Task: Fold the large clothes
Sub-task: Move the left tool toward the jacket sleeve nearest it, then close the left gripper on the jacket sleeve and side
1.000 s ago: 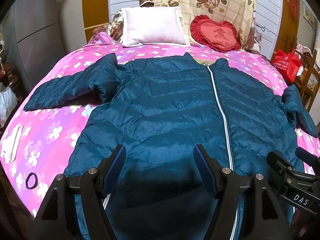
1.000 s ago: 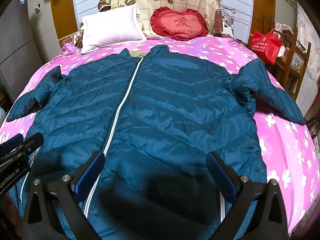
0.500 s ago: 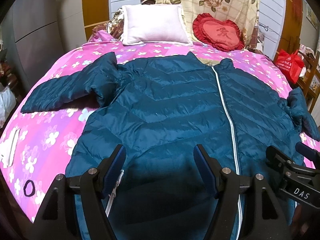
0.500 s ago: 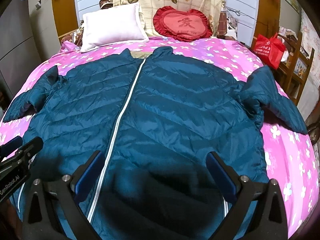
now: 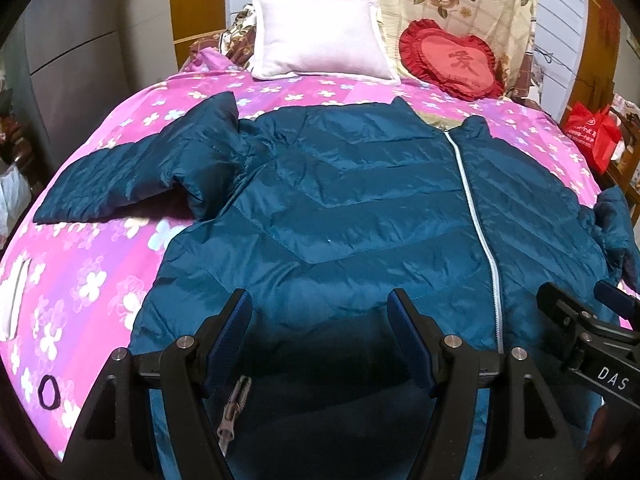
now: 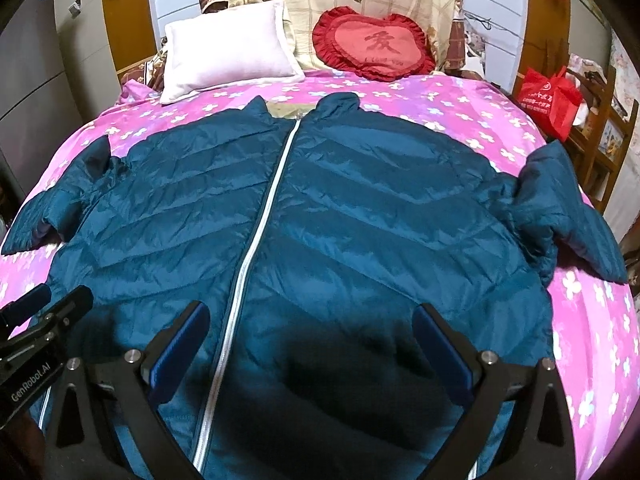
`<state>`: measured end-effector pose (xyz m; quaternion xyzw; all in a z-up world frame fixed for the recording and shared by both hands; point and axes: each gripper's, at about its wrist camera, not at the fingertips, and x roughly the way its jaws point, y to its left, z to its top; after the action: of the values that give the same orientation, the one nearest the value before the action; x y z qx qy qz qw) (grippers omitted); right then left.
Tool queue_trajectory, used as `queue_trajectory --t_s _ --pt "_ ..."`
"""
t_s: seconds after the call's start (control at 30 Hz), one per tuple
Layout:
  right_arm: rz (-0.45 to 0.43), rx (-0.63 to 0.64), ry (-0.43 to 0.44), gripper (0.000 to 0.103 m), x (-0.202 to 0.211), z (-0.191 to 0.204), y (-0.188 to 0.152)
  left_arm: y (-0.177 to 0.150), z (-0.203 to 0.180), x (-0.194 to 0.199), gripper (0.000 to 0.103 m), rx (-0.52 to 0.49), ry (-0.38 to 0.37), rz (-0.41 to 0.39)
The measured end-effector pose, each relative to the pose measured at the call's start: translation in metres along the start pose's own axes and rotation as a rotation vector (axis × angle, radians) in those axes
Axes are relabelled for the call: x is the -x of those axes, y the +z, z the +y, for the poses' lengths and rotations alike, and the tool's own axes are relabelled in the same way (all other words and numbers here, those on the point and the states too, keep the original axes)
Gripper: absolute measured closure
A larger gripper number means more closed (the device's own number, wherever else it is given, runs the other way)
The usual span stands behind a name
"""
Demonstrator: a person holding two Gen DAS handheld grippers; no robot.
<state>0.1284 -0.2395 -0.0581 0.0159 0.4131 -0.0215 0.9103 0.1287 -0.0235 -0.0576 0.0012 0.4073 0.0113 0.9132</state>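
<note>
A pink floral bed [image 5: 120,264] carries a teal quilted jacket [image 5: 340,208] (zipped, sleeves spread), a white pillow [image 5: 320,40] at 12 o'clock, a red heart cushion [image 5: 456,62] at 1, and a black ring [image 5: 49,391] at 8.

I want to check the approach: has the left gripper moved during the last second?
Yes. The left gripper moved slightly forward, toward the pale pillow, which looks larger in its view now.
</note>
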Motion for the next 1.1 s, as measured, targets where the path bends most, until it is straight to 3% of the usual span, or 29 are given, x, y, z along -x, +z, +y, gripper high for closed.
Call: queue_trajectory --t_s 0.83,1.1 --pt "0.065 0.022 0.018 0.0 -0.046 0.018 0.009 0.015 0.027 -0.022 0.057 0.049 0.042 0.047" --pt "0.068 0.042 0.031 0.0 -0.054 0.026 0.014 0.036 0.071 -0.019 0.057 0.117 0.052 0.028"
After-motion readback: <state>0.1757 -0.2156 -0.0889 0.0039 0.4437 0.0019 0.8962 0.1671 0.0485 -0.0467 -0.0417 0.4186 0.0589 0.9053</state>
